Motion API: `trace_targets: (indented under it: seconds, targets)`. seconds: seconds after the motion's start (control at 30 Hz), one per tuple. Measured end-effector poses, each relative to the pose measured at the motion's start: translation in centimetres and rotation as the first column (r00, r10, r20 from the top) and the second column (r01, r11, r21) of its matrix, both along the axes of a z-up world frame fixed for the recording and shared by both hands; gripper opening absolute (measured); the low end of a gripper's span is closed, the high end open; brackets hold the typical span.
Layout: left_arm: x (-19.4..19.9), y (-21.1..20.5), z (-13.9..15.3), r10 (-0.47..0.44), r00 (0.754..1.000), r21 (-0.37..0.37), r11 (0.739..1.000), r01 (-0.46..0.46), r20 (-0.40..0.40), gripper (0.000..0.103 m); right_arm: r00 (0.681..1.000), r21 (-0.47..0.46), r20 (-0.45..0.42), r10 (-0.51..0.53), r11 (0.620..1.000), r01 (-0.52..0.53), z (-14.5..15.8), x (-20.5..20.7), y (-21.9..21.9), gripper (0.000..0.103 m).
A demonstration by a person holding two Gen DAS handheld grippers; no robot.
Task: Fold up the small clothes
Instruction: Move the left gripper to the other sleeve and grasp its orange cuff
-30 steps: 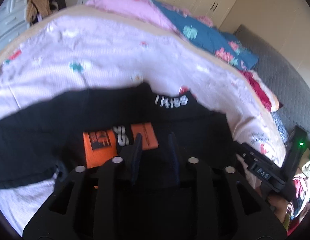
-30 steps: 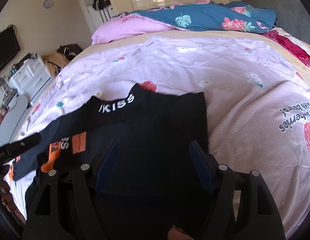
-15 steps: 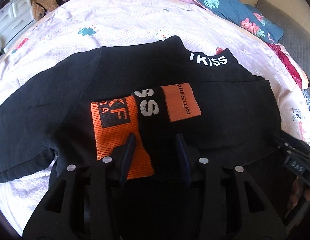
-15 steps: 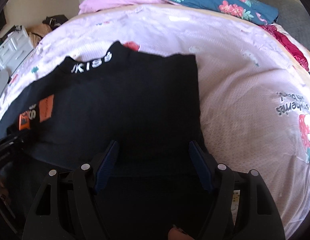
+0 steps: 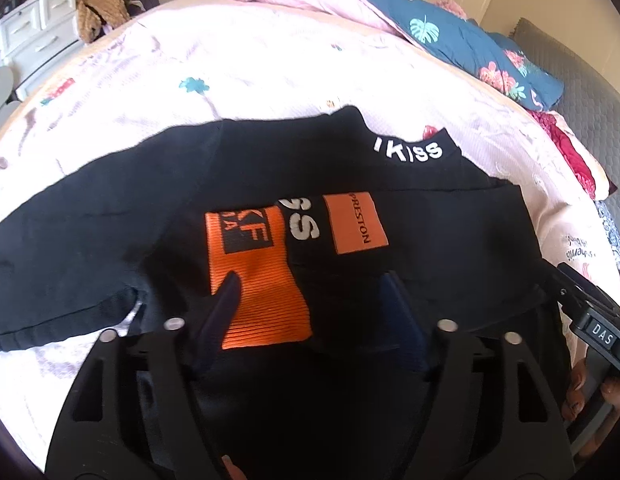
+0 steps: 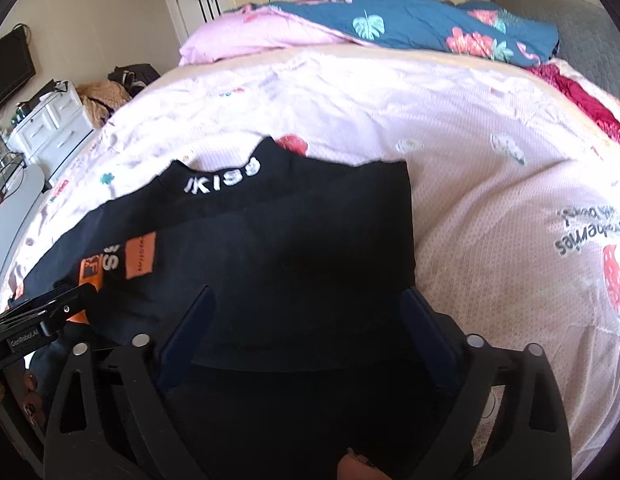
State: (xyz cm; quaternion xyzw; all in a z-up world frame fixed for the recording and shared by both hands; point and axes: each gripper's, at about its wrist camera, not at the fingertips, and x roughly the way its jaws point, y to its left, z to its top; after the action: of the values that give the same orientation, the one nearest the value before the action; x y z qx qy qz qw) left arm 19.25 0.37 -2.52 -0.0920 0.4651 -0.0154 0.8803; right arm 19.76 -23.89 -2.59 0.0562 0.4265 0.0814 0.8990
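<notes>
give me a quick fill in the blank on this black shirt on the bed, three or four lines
1. The black shirt with orange patches lies on a pale pink ____.
2. The white letters on the shirt's collar read ____.
3. The small orange patch carries the word ____.
4. The folded blanket at the far end of the bed, with a leaf print, is mostly ____.

Missing words: bedsheet; KISS; PRESTON; blue

The right gripper (image 6: pixel 306 308), its jaws opening, hovers over a black shirt (image 6: pixel 310 248) lying flat near the bed's (image 6: pixel 490 208) front edge.
</notes>
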Motion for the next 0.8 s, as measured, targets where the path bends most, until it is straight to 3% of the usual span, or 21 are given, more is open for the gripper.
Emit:
trace_targets:
  seconds: [0.17,0.57,0.8]
  targets:
    - [-0.5,0.5,0.6,0.028,0.999,0.026,0.999,-0.029,0.017,0.093,0.997,0.0,0.074,0.014,1.0,-0.014,1.2,-0.6,0.7,0.098]
    - [-2.3,2.8,2.1,0.097,0.995,0.007,0.995,-0.097,0.039,0.094,0.982,-0.007,0.177,0.062,0.998,-0.061,3.7,-1.9,2.5,0.098]
    - [-4.2,5.4,3.4,0.187,0.979,0.025,0.982,-0.19,0.082,0.094,0.973,-0.021,0.208,0.099,0.995,-0.097,4.4,-2.8,4.3,0.098]
